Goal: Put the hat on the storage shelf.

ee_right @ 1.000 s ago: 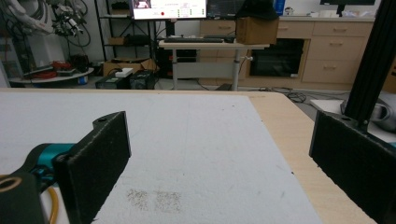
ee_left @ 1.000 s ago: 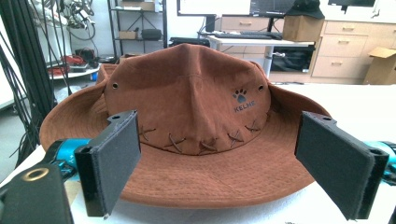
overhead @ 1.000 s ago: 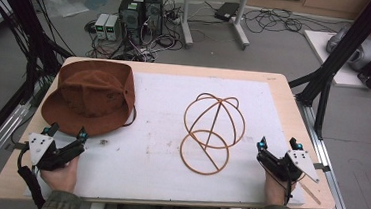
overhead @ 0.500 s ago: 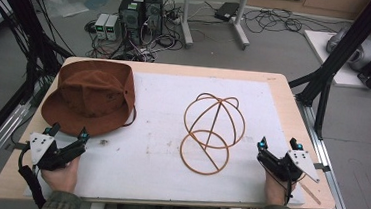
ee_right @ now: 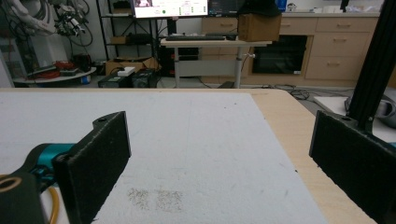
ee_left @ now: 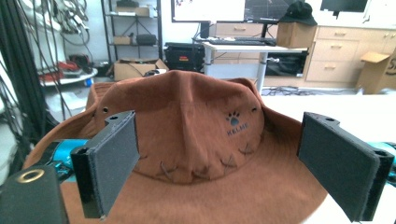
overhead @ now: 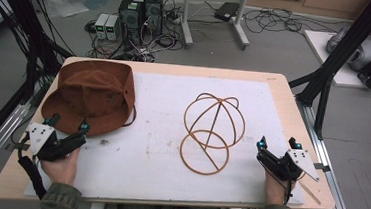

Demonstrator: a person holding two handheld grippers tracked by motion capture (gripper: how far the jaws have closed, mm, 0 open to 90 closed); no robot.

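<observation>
A brown suede brimmed hat lies at the table's back left, crown up; in the left gripper view the hat sits just beyond the wide-apart jaws. My left gripper rests open at the front left, its tips at the hat's near brim, touching nothing I can make out. A wooden hoop hat stand lies on the white mat in the middle. My right gripper stands open at the front right, a short way right of the stand, with nothing between its jaws. The right gripper view has a bit of the stand's hoop at bottom left.
A white mat covers most of the wooden table. Black frame posts rise at both sides. Computers and cables lie on the floor beyond the far edge. A smudge marks the mat ahead of the right gripper.
</observation>
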